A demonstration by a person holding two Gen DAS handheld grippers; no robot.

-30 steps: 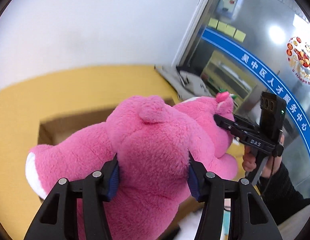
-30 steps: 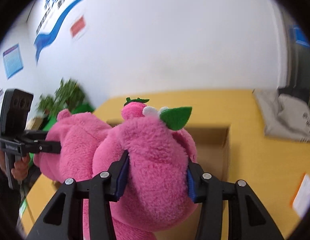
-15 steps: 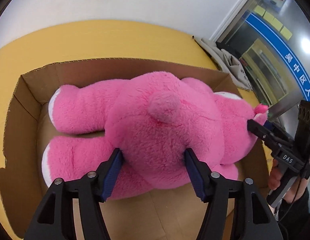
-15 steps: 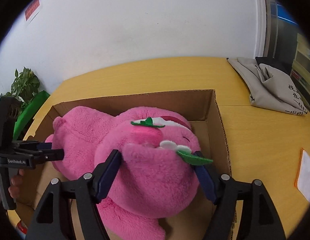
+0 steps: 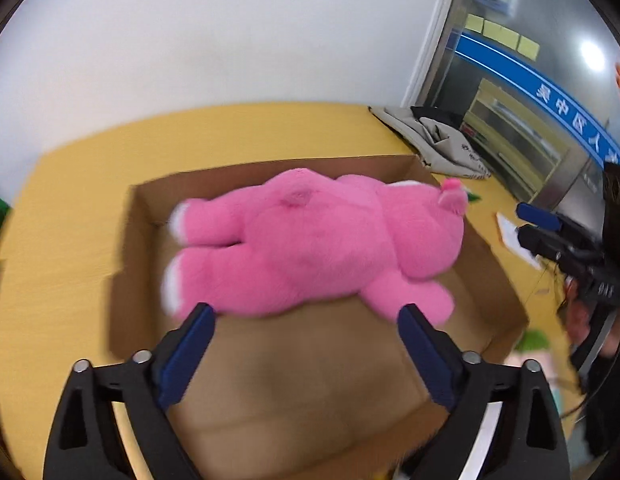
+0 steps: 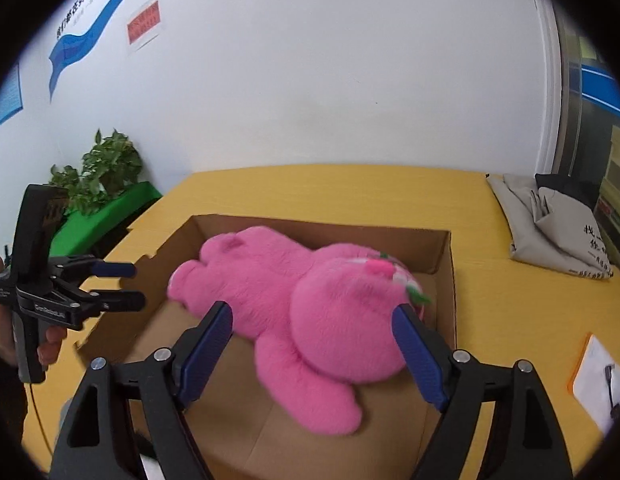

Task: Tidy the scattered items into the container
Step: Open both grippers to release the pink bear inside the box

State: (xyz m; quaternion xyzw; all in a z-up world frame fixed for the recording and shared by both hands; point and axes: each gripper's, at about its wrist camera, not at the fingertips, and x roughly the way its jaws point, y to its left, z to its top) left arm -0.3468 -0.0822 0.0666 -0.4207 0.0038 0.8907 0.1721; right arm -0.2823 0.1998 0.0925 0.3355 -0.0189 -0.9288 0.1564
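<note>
The pink plush bear (image 5: 317, 240) lies in the cardboard box (image 5: 294, 392) on the yellow bench (image 6: 509, 296). Both the left gripper (image 5: 306, 316) and the right gripper (image 6: 311, 316) have just been opening; their fingers are spread wide, clear of the bear.

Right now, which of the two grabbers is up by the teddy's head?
The right gripper. The pink teddy's head with the strawberry ear sits between its open fingers, untouched. The left gripper is down by the white-soled feet instead.

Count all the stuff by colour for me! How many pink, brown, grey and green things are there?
Pink: 1, the bear
Brown: 1, the box
Grey: 1, the bag
Green: 1, the plant
Total: 4
</note>
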